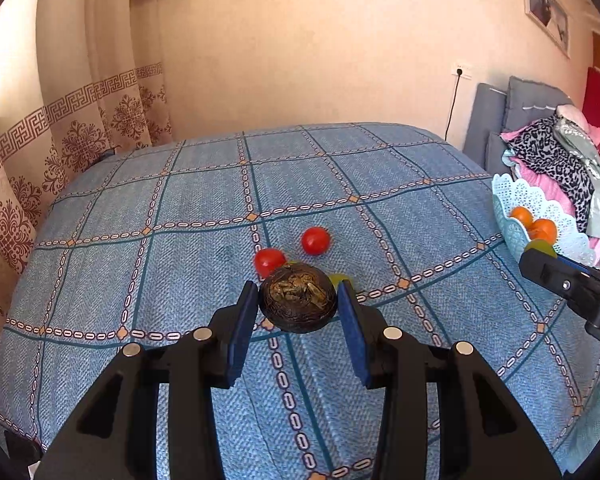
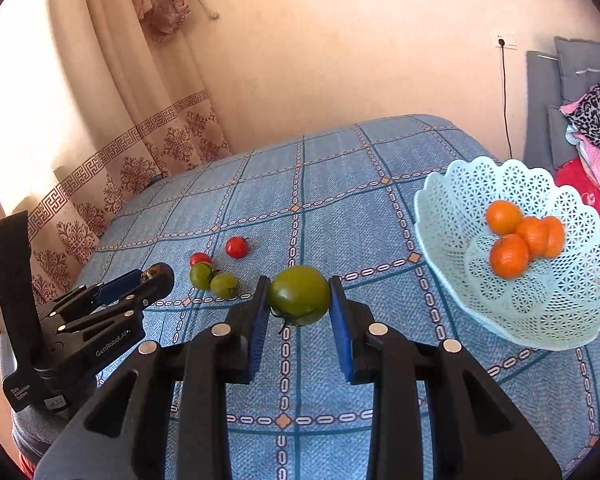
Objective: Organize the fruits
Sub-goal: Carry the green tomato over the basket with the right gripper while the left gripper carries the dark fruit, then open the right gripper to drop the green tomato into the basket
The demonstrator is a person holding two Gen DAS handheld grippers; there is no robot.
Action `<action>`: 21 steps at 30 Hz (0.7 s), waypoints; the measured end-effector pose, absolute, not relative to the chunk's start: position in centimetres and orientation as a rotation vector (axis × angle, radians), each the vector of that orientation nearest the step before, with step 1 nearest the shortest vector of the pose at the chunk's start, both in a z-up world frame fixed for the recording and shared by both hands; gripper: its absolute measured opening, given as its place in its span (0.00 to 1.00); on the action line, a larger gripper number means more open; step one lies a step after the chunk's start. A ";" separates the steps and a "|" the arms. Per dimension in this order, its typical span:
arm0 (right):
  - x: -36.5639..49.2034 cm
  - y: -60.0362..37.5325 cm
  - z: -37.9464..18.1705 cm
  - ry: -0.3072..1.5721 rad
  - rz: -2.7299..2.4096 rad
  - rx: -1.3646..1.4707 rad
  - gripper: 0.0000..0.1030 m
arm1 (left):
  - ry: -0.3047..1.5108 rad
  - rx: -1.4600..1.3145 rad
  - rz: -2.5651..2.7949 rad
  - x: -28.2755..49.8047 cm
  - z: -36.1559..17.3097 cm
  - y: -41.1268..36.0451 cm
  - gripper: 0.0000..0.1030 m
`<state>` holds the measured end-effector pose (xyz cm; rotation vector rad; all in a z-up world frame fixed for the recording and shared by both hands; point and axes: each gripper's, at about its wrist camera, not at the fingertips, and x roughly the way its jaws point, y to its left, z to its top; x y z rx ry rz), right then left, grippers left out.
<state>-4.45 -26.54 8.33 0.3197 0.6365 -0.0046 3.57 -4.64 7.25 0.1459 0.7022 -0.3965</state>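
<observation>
My left gripper (image 1: 298, 298) is shut on a dark brown round fruit (image 1: 298, 298), held just above the blue checked bedspread (image 1: 204, 200). Two red tomatoes (image 1: 315, 241) lie just beyond it. My right gripper (image 2: 299, 294) is shut on a large green tomato (image 2: 299, 294). Left of it lie two small green tomatoes (image 2: 212, 279) and two red ones (image 2: 236, 247). The left gripper (image 2: 156, 276) shows at the left of the right wrist view. A pale blue lattice basket (image 2: 540, 312) with several oranges (image 2: 508, 256) stands at the right.
A patterned curtain (image 1: 80, 140) hangs along the left side of the bed. Grey cushions (image 1: 496, 120) and a pile of clothes (image 1: 560, 168) lie at the far right behind the basket (image 1: 512, 196). A wall with a socket stands behind the bed.
</observation>
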 end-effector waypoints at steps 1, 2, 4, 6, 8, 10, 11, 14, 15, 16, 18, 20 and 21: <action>-4.8 -27.2 8.5 0.629 -0.017 0.327 0.29 | 0.697 0.149 -0.408 3.4 7.6 -5.1 0.40; -5.1 -27.8 8.6 0.621 -0.030 0.335 0.29 | 0.692 0.152 -0.419 3.2 8.0 -5.6 0.40; -5.7 -29.2 8.7 0.610 -0.060 0.352 0.29 | 0.679 0.159 -0.439 2.7 8.7 -6.6 0.40; -6.3 -30.5 8.6 0.602 -0.092 0.368 0.29 | 0.664 0.167 -0.459 2.1 9.4 -7.7 0.40; -6.8 -31.8 8.5 0.595 -0.124 0.381 0.29 | 0.651 0.175 -0.478 1.7 9.9 -8.8 0.40; -7.3 -33.0 8.4 0.591 -0.159 0.386 0.29 | 0.645 0.185 -0.495 1.5 10.3 -10.0 0.40; -7.5 -33.7 8.3 0.590 -0.171 0.389 0.29 | 0.644 0.190 -0.504 1.4 10.4 -10.6 0.40; -7.9 -35.2 8.0 0.593 -0.207 0.394 0.29 | 0.648 0.196 -0.525 1.4 10.6 -12.2 0.40; -8.0 -35.6 7.9 0.595 -0.219 0.394 0.29 | 0.650 0.197 -0.532 1.4 10.7 -12.7 0.40; -8.0 -36.0 7.8 0.595 -0.226 0.394 0.29 | 0.651 0.198 -0.539 1.4 10.8 -13.2 0.40; -8.1 -36.6 7.4 0.600 -0.239 0.394 0.29 | 0.650 0.205 -0.550 1.4 10.9 -14.2 0.40; -8.2 -37.2 7.2 0.604 -0.248 0.397 0.29 | 0.648 0.215 -0.558 1.2 11.1 -15.3 0.40; -8.2 -37.5 7.1 0.606 -0.251 0.402 0.30 | 0.647 0.218 -0.563 1.1 11.1 -15.6 0.40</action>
